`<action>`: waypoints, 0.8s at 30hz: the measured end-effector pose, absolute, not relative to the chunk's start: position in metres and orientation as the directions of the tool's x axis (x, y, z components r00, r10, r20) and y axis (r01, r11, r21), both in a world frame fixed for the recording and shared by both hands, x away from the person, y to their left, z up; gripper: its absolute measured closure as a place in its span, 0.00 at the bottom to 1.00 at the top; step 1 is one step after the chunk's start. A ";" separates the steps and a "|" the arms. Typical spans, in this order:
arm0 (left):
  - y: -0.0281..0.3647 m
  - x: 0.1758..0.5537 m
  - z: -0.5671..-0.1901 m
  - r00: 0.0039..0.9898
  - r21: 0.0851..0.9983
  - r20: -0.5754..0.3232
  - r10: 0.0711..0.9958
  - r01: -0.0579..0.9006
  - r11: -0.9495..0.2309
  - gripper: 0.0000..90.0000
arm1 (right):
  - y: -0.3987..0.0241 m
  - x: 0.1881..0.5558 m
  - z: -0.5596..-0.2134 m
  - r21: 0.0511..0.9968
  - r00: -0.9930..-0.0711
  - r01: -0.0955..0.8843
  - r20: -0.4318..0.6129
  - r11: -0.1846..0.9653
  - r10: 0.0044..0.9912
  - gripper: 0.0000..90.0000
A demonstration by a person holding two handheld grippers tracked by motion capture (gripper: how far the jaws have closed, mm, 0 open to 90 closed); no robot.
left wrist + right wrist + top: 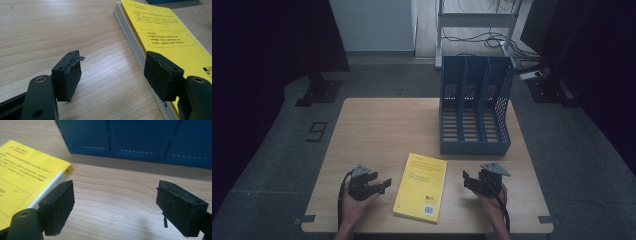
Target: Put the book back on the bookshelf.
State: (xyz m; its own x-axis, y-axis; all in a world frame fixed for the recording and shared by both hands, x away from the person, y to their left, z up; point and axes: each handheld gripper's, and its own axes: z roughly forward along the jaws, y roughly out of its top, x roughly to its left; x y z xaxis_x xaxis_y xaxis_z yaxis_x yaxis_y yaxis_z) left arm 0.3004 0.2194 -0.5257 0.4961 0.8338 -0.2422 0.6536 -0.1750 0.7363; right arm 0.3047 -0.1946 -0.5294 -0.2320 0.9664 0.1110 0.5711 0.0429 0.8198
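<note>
From the high view, a wooden table [377, 125] holds a yellow book [421, 186] lying flat near the front edge, between two hand-held tongs. The left gripper [384, 184] sits just left of the book and the right gripper [467, 179] just right of it, both with jaws apart and empty. A blue file rack [475, 107] with three slots stands at the far right, past the book. In the left gripper view, the open jaws hover low over bare wood, one pad just beside the book's [160, 37] page edge. In the right gripper view, the released jaws face the rack's [140, 140] front wall, the book [22, 170] to their left. Judging from this, gripping the book squarely at opposite long edges would lift it evenly. Clear table lies left and between book and rack.
</note>
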 end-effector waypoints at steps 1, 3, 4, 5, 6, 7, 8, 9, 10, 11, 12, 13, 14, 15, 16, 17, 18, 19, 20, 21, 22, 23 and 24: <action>0.220 0.300 -0.525 0.495 0.737 -0.244 0.834 0.654 -0.173 0.33 | -0.193 0.304 -0.529 0.819 -0.237 0.571 0.112 0.045 0.965 0.17; 0.219 0.297 -0.524 0.489 0.748 -0.243 0.838 0.644 -0.160 0.34 | -0.187 0.303 -0.528 0.821 -0.251 0.568 0.112 0.053 0.961 0.17; 0.218 0.295 -0.523 0.491 0.755 -0.242 0.837 0.637 -0.156 0.34 | -0.185 0.303 -0.528 0.820 -0.258 0.570 0.119 0.052 0.959 0.17; 0.217 0.293 -0.522 0.492 0.760 -0.244 0.836 0.632 -0.151 0.34 | -0.182 0.302 -0.528 0.819 -0.265 0.572 0.124 0.052 0.956 0.17; 0.215 0.292 -0.521 0.492 0.763 -0.244 0.836 0.630 -0.148 0.34 | -0.178 0.301 -0.528 0.817 -0.274 0.573 0.123 0.059 0.954 0.17; 0.214 0.291 -0.520 0.498 0.766 -0.243 0.833 0.626 -0.150 0.34 | -0.175 0.301 -0.529 0.816 -0.281 0.575 0.121 0.066 0.952 0.17; 0.213 0.291 -0.520 0.500 0.765 -0.243 0.831 0.625 -0.153 0.34 | -0.170 0.300 -0.529 0.814 -0.293 0.576 0.119 0.076 0.949 0.16; 0.212 0.291 -0.520 0.501 0.763 -0.242 0.831 0.627 -0.156 0.34 | -0.168 0.299 -0.530 0.813 -0.301 0.577 0.114 0.085 0.947 0.16; 0.212 0.291 -0.520 0.503 0.760 -0.241 0.830 0.629 -0.161 0.34 | -0.164 0.299 -0.531 0.812 -0.311 0.576 0.109 0.096 0.944 0.16; 0.212 0.291 -0.520 0.503 0.759 -0.243 0.829 0.631 -0.161 0.34 | -0.159 0.298 -0.532 0.810 -0.323 0.576 0.103 0.109 0.941 0.16; 0.212 0.291 -0.520 0.504 0.760 -0.243 0.829 0.630 -0.160 0.34 | -0.155 0.298 -0.532 0.808 -0.334 0.577 0.098 0.121 0.937 0.16; 0.212 0.291 -0.520 0.504 0.759 -0.244 0.828 0.631 -0.160 0.34 | -0.151 0.298 -0.533 0.806 -0.342 0.577 0.094 0.130 0.935 0.16; 0.212 0.291 -0.520 0.503 0.758 -0.248 0.828 0.633 -0.158 0.34 | -0.148 0.297 -0.533 0.807 -0.347 0.576 0.095 0.132 0.933 0.16; 0.213 0.291 -0.520 0.503 0.758 -0.250 0.827 0.633 -0.155 0.34 | -0.145 0.297 -0.533 0.812 -0.351 0.569 0.094 0.133 0.932 0.17; 0.213 0.291 -0.520 0.504 0.760 -0.251 0.827 0.631 -0.154 0.34 | -0.142 0.296 -0.534 0.813 -0.357 0.567 0.098 0.132 0.929 0.17; 0.213 0.291 -0.520 0.504 0.760 -0.251 0.827 0.631 -0.154 0.34 | -0.139 0.296 -0.534 0.813 -0.362 0.566 0.100 0.133 0.927 0.17; 0.215 0.290 -0.519 0.502 0.763 -0.255 0.827 0.630 -0.147 0.34 | -0.135 0.296 -0.534 0.815 -0.370 0.563 0.100 0.138 0.923 0.17; 0.216 0.290 -0.518 0.501 0.765 -0.258 0.826 0.629 -0.142 0.34 | -0.133 0.296 -0.534 0.816 -0.374 0.561 0.100 0.139 0.922 0.17; 0.216 0.290 -0.517 0.498 0.766 -0.260 0.827 0.628 -0.137 0.34 | -0.131 0.296 -0.534 0.817 -0.378 0.560 0.102 0.140 0.920 0.17; 0.217 0.290 -0.517 0.498 0.768 -0.261 0.827 0.627 -0.135 0.34 | -0.128 0.297 -0.533 0.815 -0.383 0.562 0.108 0.139 0.917 0.17; 0.218 0.290 -0.516 0.494 0.768 -0.267 0.827 0.627 -0.127 0.34 | -0.126 0.297 -0.533 0.815 -0.389 0.562 0.111 0.140 0.915 0.17; 0.218 0.290 -0.516 0.493 0.769 -0.271 0.827 0.628 -0.122 0.34 | -0.123 0.296 -0.533 0.814 -0.397 0.563 0.115 0.142 0.910 0.17; 0.218 0.289 -0.515 0.493 0.769 -0.273 0.826 0.628 -0.120 0.34 | -0.119 0.296 -0.533 0.813 -0.404 0.563 0.116 0.147 0.907 0.17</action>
